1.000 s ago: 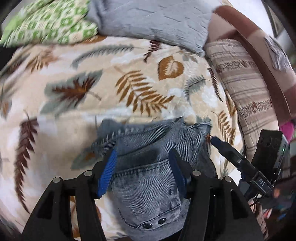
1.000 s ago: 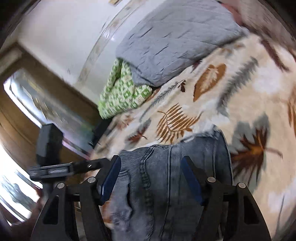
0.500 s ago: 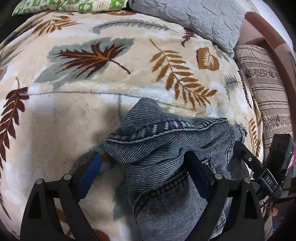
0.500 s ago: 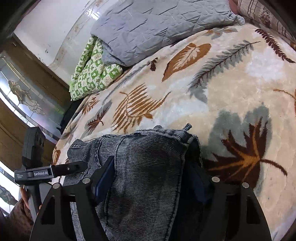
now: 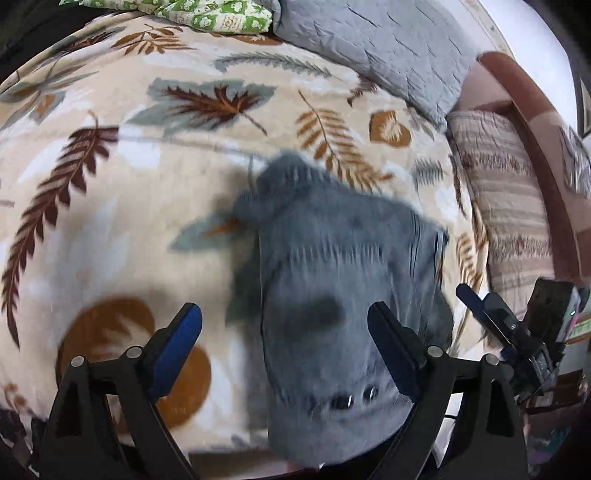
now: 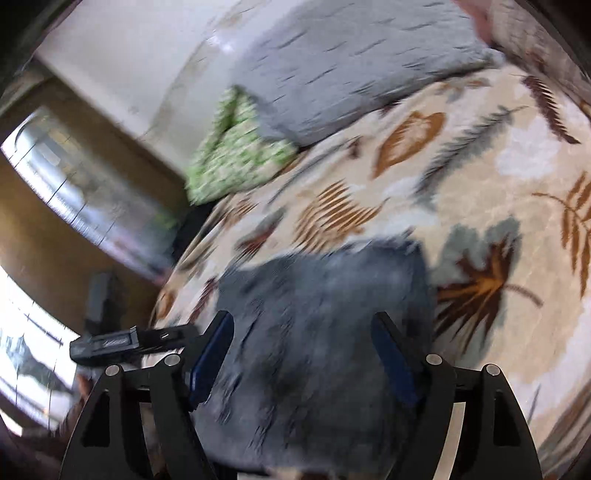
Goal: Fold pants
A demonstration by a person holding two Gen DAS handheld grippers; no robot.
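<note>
The grey-blue denim pants (image 5: 332, 295) lie folded in a compact bundle on the leaf-patterned blanket (image 5: 110, 229) near the bed's front edge. My left gripper (image 5: 284, 332) is open and hangs above the bundle's left half, holding nothing. In the right wrist view the pants (image 6: 321, 325) lie below my right gripper (image 6: 303, 343), which is open and empty above them. Both views are motion-blurred. The right gripper also shows in the left wrist view (image 5: 495, 317) at the right, and the left gripper shows in the right wrist view (image 6: 129, 339) at the left.
A grey quilted pillow (image 5: 369, 48) and a green patterned cloth (image 5: 192, 14) lie at the bed's head. A striped cushion (image 5: 506, 206) and a brown headboard (image 5: 535, 122) stand at the right. A wooden door with glass (image 6: 55, 206) stands left of the bed.
Both grippers have pulled back and up from the pants bundle, which stays on the blanket. Both were open half a second ago too.
</note>
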